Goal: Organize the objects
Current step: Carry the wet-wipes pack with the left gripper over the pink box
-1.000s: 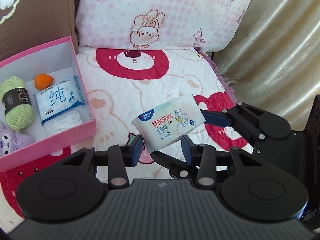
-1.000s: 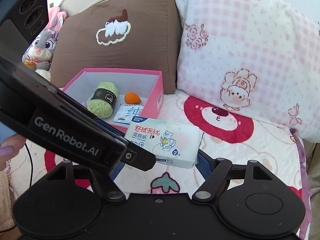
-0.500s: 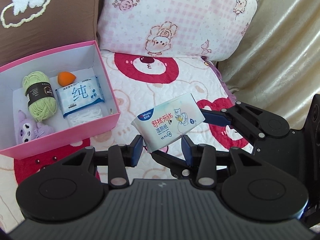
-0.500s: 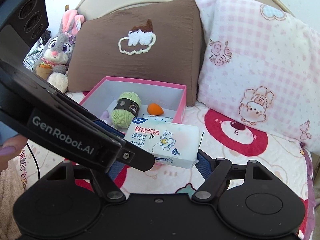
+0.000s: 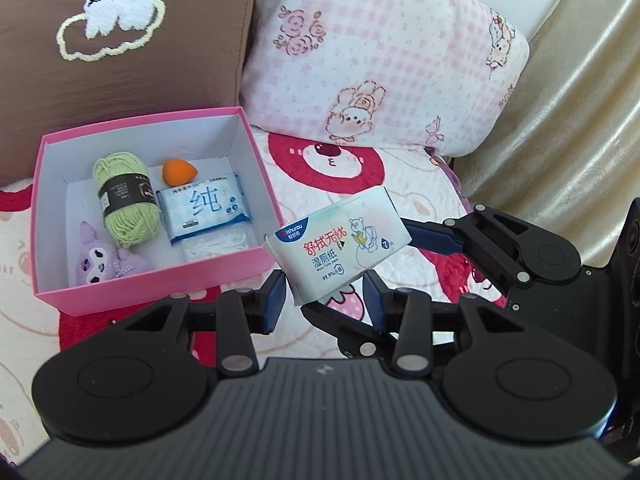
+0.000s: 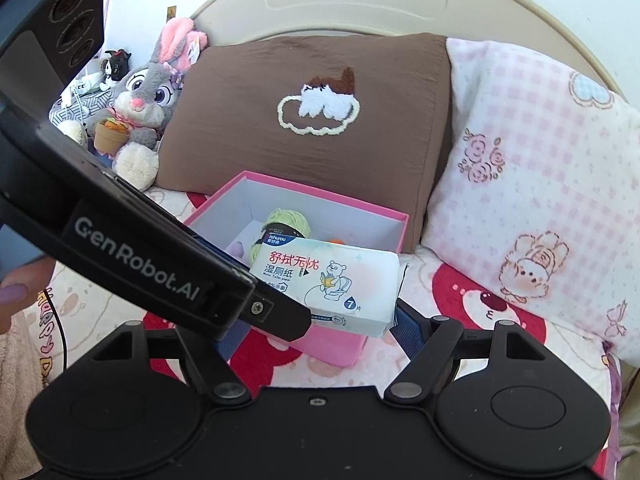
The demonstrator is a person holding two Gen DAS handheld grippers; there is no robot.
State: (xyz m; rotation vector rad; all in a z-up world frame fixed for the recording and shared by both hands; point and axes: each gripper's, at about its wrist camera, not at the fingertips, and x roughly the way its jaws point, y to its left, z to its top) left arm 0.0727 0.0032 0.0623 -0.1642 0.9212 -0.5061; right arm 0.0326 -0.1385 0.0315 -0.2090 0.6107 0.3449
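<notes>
a wet wipes pack (image 5: 340, 244) is held off the bed (image 5: 400, 184) by both claws: clamped across its width by the left claw (image 5: 323, 297), gripped end to end by the right claw (image 6: 316, 328), beside the pink box (image 5: 256, 196)

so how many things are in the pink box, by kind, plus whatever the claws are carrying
yarn ball: 1
orange sponge: 1
blue wipe pack: 1
white thread bundle: 1
purple plush toy: 1
wet wipe pack held by both claws, outside the pink box: 1
total: 6
</notes>
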